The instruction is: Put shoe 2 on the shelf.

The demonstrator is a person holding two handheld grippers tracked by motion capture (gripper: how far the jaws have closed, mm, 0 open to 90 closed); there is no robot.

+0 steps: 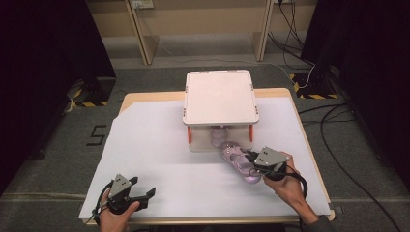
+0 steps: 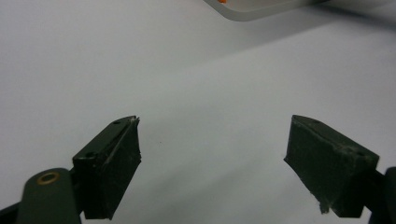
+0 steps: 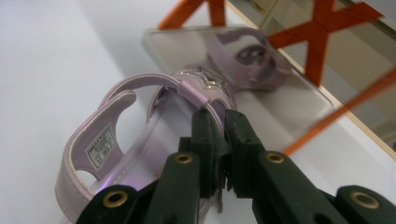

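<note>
A lilac strappy sandal [image 1: 238, 159] lies on the white table cover in front of a white box [image 1: 220, 96], its heel end toward me. My right gripper [image 1: 255, 159] is shut on the sandal's side strap [image 3: 205, 95]; its two black jaws [image 3: 218, 126] pinch that strap close together. A second lilac sandal [image 3: 254, 58] rests inside the box's clear lower shelf [image 1: 218, 135]. My left gripper [image 1: 147, 193] hovers low at the table's near left, open, with bare white cover between its fingers [image 2: 112, 154].
The white box stands on orange-cornered legs [image 1: 189, 135] at the table's far middle. White cover [image 1: 159, 145] spreads across the table. Cables [image 1: 338, 145] run over the grey floor to the right. Dark panels flank both sides.
</note>
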